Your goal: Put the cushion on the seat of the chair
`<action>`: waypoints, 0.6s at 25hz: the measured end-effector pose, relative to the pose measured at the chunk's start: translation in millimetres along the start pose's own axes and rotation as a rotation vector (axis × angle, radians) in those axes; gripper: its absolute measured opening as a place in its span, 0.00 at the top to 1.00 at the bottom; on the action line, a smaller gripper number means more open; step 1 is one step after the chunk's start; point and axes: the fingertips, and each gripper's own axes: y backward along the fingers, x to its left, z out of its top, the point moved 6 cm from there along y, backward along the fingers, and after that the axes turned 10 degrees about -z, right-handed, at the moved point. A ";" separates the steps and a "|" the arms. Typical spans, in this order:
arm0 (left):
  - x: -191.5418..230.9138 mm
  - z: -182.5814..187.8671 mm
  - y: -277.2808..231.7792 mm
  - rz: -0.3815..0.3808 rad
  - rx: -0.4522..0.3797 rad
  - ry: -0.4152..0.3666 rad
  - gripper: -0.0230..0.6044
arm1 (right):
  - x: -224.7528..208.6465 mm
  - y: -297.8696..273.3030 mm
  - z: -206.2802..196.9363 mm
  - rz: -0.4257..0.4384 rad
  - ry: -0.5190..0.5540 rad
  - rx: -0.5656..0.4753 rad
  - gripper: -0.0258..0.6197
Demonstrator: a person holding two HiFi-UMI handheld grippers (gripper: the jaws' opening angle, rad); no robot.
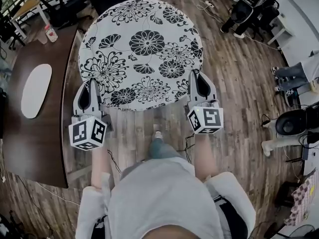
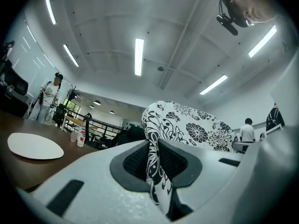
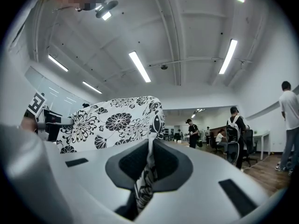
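We hold a round floral cushion (image 1: 142, 51) flat in front of us. Our left gripper (image 1: 92, 91) and right gripper (image 1: 199, 83) each pinch its near edge, jaws clamped on the fabric.

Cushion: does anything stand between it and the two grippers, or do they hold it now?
Nothing stands between them. The left gripper and the right gripper are each shut on the near edge of the cushion, with its fabric pinched between the jaws.
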 end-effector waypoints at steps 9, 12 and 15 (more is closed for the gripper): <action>-8.1 -5.6 0.7 0.029 -0.017 -0.014 0.89 | -8.1 -12.9 -2.6 0.040 0.000 -0.030 0.92; -10.5 -6.0 1.3 0.046 -0.020 -0.018 0.89 | -9.4 -15.9 -4.6 0.058 -0.007 -0.034 0.92; -11.6 -7.6 0.9 0.058 -0.030 -0.020 0.89 | -10.4 -17.5 -8.4 0.072 -0.013 -0.039 0.92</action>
